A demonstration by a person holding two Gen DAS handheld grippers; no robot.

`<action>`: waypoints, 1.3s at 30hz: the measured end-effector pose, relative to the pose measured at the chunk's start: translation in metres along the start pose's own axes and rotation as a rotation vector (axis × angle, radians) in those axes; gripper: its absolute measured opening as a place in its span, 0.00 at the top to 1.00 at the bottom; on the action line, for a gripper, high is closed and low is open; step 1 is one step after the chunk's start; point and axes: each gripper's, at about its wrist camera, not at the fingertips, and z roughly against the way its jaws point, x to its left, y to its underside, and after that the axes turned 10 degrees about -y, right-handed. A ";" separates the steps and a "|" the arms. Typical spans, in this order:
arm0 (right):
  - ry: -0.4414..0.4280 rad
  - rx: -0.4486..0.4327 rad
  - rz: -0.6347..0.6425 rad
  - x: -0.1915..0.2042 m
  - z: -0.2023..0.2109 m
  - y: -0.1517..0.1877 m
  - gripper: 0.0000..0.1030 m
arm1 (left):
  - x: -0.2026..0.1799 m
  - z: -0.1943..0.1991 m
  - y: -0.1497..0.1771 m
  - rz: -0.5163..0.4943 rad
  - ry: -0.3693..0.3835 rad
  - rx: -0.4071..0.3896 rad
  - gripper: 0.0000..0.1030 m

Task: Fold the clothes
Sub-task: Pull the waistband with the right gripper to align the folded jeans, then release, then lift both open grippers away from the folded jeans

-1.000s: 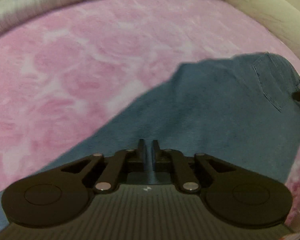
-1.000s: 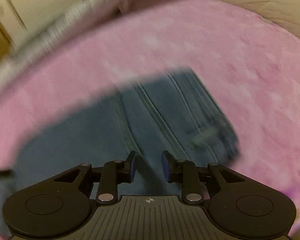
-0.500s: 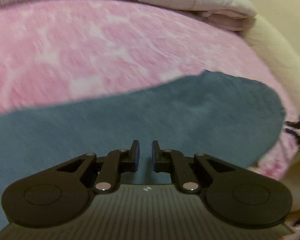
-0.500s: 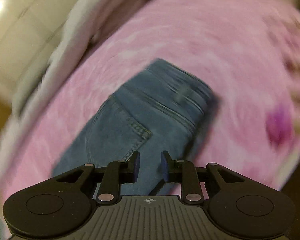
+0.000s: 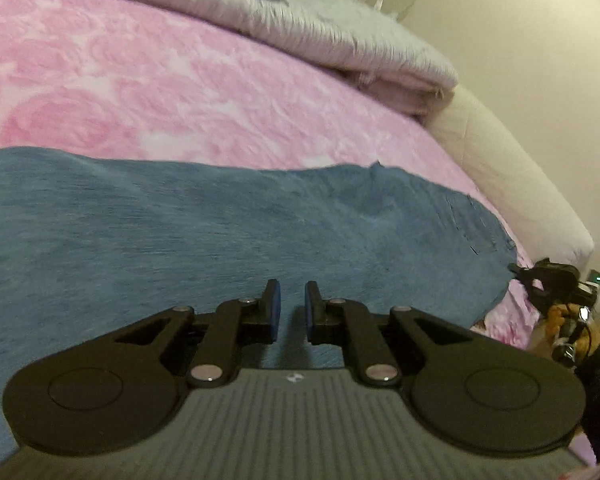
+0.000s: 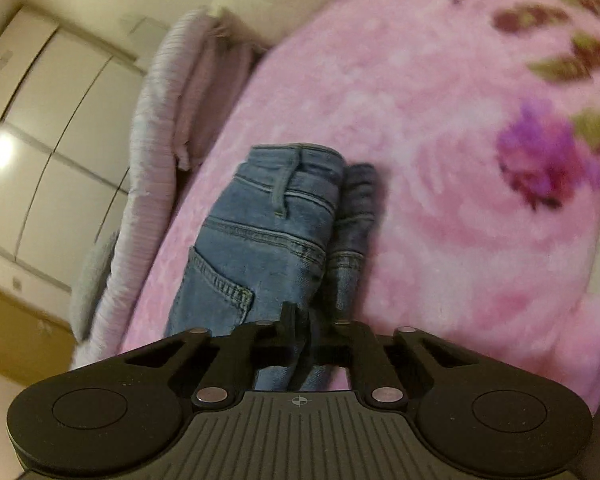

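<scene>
Pinching a fold of the blue jeans (image 6: 260,248) near the waistband, the right claw (image 6: 302,320) has closed from its half-second-earlier gap. The left claw (image 5: 288,308), clamped a second ago, now hangs slightly parted and empty over the leg denim. The jeans lie halved lengthwise on the bed's pink blanket (image 5: 160,80), likely ready for another fold.

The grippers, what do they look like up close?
Both the left gripper and the right gripper are matte black, with two round discs, silver rivets on jointed links and a ribbed grey base with a small white mark. The left fingers have blue pads.
</scene>
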 end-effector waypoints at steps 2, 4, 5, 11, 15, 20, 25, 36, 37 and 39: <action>-0.014 -0.037 0.085 0.013 0.011 0.006 0.96 | 0.008 0.008 0.006 -0.001 -0.008 -0.042 0.92; 0.003 -0.055 0.151 0.020 0.017 0.012 0.96 | 0.018 0.019 0.011 0.034 -0.059 -0.052 0.93; 0.043 -0.045 0.174 0.020 0.015 0.016 0.96 | 0.023 0.025 0.013 0.055 -0.077 -0.053 0.92; 0.227 -0.017 0.352 0.027 0.007 0.028 0.96 | 0.051 0.071 0.029 0.151 -0.246 -0.105 0.93; 0.458 -0.029 0.526 0.055 0.021 0.047 0.95 | 0.053 0.106 0.043 0.175 -0.361 -0.139 0.86; 0.146 0.049 0.589 0.111 0.047 0.114 0.95 | 0.035 0.118 0.055 0.154 -0.386 -0.179 0.83; -0.099 0.282 0.702 0.157 0.018 0.215 0.95 | 0.016 0.092 0.054 0.035 -0.389 -0.169 0.78; -0.059 0.317 0.720 0.199 0.021 0.269 0.94 | 0.028 0.141 0.059 0.110 -0.720 -0.109 0.73; -0.055 0.333 0.716 0.203 0.023 0.275 0.88 | 0.018 0.145 0.061 0.086 -0.721 -0.104 0.72; -0.049 0.374 0.691 0.205 0.030 0.284 0.86 | -0.003 0.152 0.067 0.055 -0.710 -0.098 0.71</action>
